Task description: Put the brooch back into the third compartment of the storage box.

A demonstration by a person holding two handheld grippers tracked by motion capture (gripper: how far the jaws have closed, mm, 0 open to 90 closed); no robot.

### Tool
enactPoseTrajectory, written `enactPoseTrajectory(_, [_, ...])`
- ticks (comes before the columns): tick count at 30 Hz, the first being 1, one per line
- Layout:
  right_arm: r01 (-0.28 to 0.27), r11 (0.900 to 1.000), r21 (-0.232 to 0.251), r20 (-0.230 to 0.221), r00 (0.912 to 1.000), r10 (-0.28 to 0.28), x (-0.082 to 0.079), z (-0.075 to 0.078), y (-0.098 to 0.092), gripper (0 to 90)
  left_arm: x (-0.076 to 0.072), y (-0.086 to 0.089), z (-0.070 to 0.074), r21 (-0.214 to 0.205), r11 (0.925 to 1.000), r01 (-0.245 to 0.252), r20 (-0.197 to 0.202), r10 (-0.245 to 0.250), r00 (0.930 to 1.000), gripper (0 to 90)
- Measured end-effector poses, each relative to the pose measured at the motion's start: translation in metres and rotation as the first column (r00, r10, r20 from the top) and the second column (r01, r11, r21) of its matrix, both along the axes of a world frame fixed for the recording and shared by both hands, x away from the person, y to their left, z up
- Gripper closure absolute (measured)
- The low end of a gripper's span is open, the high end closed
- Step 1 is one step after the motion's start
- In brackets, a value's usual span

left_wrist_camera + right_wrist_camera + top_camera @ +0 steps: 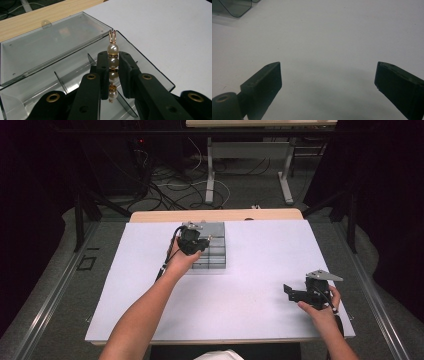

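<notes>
Holding the pearl clip [112, 67] clamped upright, long axis along the jaws, left gripper [113, 68] hangs over the open divided box [50, 50], probably its middle compartment. Right gripper [328, 77] idles lower right, jaws apart.

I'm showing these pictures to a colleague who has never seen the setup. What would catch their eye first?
Most striking is the pearl hair clip, a gold-tipped row of pearls clamped upright in the left gripper over the open clear plastic box with dividers. That box sits at the far middle of the white table; the right gripper hovers open near the right edge.
</notes>
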State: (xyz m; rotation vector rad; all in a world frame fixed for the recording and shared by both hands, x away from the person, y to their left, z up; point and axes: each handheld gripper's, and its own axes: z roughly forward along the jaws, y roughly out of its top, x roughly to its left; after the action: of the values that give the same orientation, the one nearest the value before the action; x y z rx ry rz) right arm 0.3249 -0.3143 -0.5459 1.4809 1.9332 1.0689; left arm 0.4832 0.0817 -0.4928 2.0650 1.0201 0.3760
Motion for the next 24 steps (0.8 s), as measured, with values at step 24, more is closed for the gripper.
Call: enactPoseTrajectory(24, [-0.022,0.9997,-0.008,0.004,0.9998,0.022,0.005,-0.001,0.004,7.1,0.015,-0.013,-0.013,-0.040,0.9990,-0.017,0.022,0.018,0.9996,79.7])
